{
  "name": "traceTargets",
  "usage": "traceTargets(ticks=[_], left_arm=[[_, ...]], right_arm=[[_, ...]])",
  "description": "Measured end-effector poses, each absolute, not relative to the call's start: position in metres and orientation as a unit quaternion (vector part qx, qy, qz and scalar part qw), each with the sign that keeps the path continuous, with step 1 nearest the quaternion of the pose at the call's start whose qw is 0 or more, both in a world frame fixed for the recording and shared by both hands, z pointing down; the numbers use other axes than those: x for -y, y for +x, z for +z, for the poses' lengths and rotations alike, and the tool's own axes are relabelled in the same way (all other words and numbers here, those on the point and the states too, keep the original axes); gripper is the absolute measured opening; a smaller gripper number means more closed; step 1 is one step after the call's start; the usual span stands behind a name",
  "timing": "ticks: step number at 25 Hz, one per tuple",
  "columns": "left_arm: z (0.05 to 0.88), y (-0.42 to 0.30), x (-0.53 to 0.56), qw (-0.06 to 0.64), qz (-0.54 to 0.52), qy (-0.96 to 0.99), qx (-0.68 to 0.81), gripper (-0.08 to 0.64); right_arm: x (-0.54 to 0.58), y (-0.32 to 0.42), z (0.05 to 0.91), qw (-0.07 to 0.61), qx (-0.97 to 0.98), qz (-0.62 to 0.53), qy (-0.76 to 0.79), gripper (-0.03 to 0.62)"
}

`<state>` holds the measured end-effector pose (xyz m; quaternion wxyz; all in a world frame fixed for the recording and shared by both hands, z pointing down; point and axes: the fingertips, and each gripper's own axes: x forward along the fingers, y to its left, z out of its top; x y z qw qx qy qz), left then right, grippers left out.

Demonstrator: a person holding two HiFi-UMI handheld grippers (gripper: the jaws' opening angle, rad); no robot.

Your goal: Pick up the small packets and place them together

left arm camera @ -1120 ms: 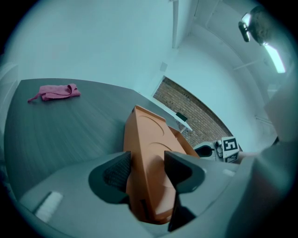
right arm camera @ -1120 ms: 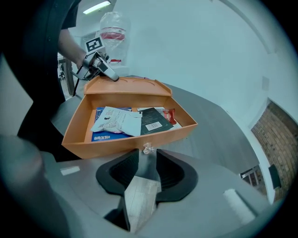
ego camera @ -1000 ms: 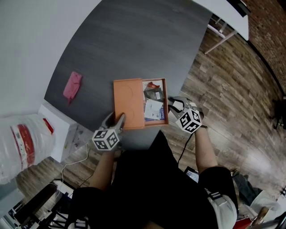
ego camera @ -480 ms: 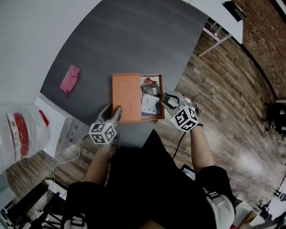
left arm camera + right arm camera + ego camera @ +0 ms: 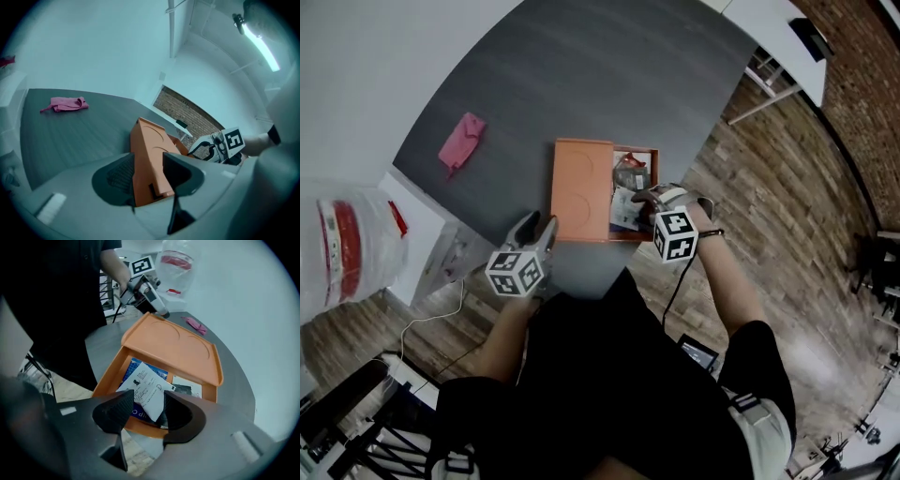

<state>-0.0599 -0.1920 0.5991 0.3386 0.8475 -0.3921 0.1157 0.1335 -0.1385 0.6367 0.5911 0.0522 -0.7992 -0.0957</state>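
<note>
At the near edge of a dark grey counter, a person stands over an orange box and works a gripper in each hand. The box's flat lid is slid to the person's left, so the right part of the box is uncovered. The small packets lie there together: a white packet with black print rests tilted on top of a blue packet, and a dark packet lies just beside them against the box's far wall. The right gripper points steeply down into the uncovered part. Its jaws have just been opening and now stand apart, with the lower corner of the white packet between them and no firm clamp on it to be seen. The left gripper reaches in at a shallow angle from the person's side of the counter. Its jaws have just been closing and are clamped on the near left end of the orange box, which fills the gap between the two pads. A crumpled pink cloth lies well apart from the box, toward the counter's far left. A clear plastic jug with a red label stands off the counter at the person's left, above a wooden floor.
</note>
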Motion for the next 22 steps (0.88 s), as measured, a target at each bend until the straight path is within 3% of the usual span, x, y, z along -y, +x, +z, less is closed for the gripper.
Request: traceTargets(ticks=[10,16,22], left_arm=[[0.595,-0.075,0.180,0.350,0.098,0.830,0.422,0.179],[0.600,-0.081,0.173,0.358,0.100,0.820,0.436,0.178],[0.600,-0.081,0.171,0.360,0.101,0.818,0.438,0.174]], right_arm=[[0.135,0.151,0.658,0.657,0.730,-0.162,-0.099,0.272],[0.138,0.145,0.666,0.653,0.725,-0.183,-0.117,0.270],[0.132,0.144,0.671,0.646,0.735,-0.174,-0.114,0.219]])
